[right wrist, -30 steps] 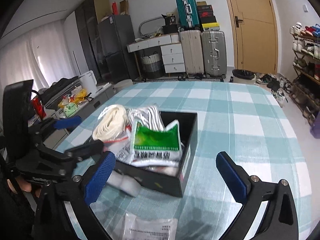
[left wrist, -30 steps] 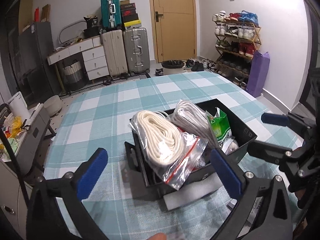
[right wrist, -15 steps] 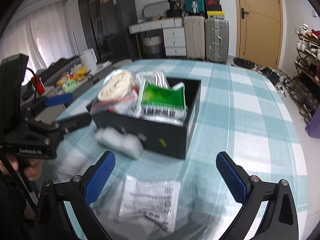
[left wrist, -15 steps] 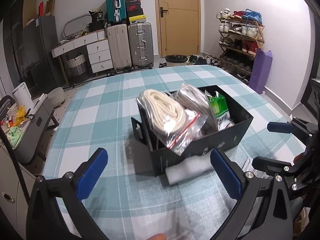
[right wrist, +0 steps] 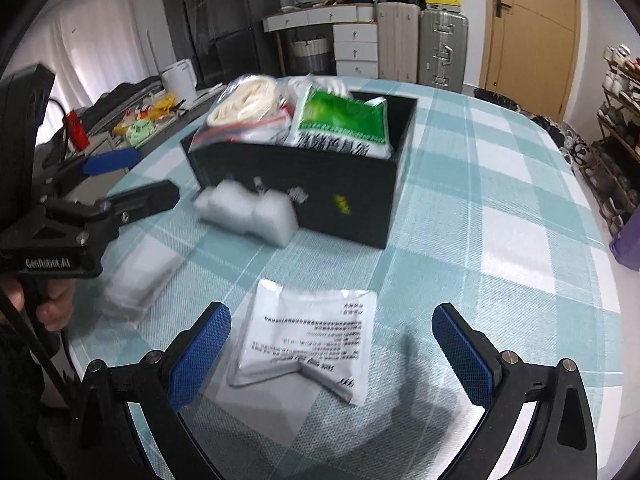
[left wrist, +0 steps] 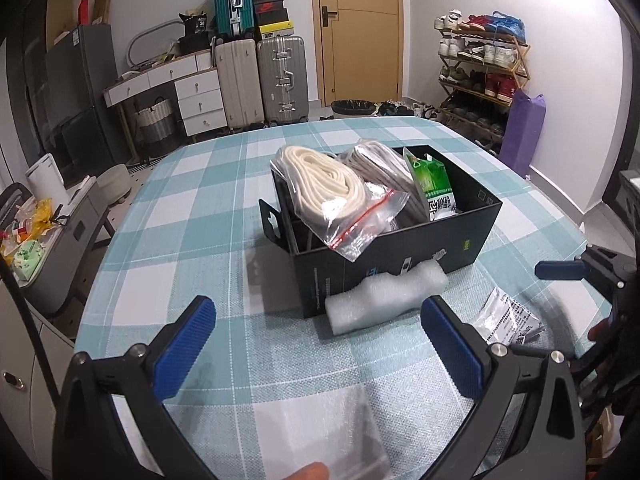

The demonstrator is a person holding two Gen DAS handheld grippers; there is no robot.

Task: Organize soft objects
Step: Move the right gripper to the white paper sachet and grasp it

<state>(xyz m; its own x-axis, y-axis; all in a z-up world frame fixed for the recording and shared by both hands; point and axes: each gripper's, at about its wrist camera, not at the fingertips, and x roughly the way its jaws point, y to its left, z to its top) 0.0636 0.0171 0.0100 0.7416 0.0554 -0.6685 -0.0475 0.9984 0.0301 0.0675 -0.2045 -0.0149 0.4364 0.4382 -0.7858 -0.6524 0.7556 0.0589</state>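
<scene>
A black box (left wrist: 400,256) (right wrist: 320,204) sits on the checked table and holds a bagged cream rope (left wrist: 324,188) (right wrist: 244,100), a bagged grey rope (left wrist: 380,164) and a green-and-white packet (left wrist: 434,186) (right wrist: 340,120). A white foam roll (left wrist: 384,296) (right wrist: 248,212) lies against the box's near wall. A flat white printed packet (right wrist: 308,336) (left wrist: 504,320) lies on the table between my right gripper's fingers. A clear flat bag (left wrist: 320,424) (right wrist: 140,276) lies under my left gripper. My left gripper (left wrist: 320,360) is open and empty. My right gripper (right wrist: 332,356) is open and empty.
The checked tablecloth (left wrist: 180,240) covers a round table. Suitcases (left wrist: 260,76), a drawer unit (left wrist: 200,96), a door (left wrist: 356,28) and a shoe rack (left wrist: 480,72) stand at the back. A cluttered side cart (left wrist: 32,232) is at left.
Both grippers have pulled back from the box toward the table's near edge. The foam roll, the white packet and the clear bag have come into view.
</scene>
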